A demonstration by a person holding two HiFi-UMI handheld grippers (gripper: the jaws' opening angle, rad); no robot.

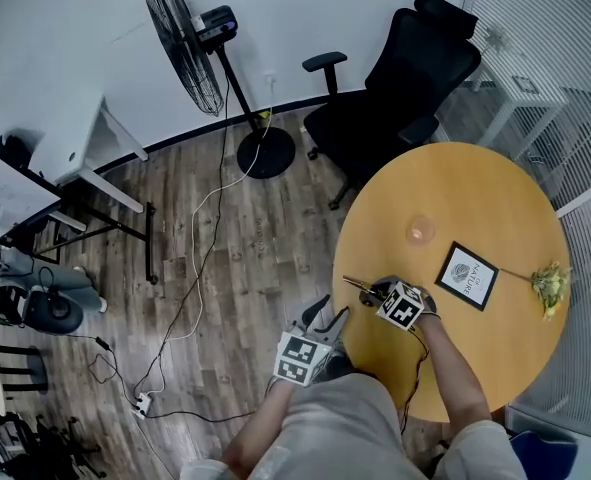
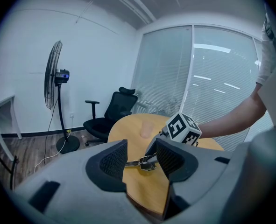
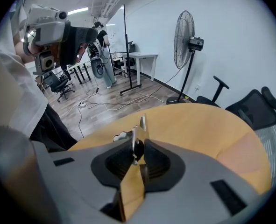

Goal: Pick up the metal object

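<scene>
Two claws show. The right claw (image 3: pixel 137 146) has its jaws nearly together, pinching the metal object (image 3: pixel 138 129) at the tabletop's (image 1: pixel 475 198) left edge. The left claw (image 2: pixel 140 155) hangs nearby, off the tabletop, jaws apart and empty.

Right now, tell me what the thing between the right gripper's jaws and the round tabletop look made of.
Metal object: looks like thin bare metal, silvery and shiny, with bright glints on its flat faces. Round tabletop: probably wood or laminate, smooth, even honey-yellow with a soft sheen; no grain shows, so I can't say which.
</scene>
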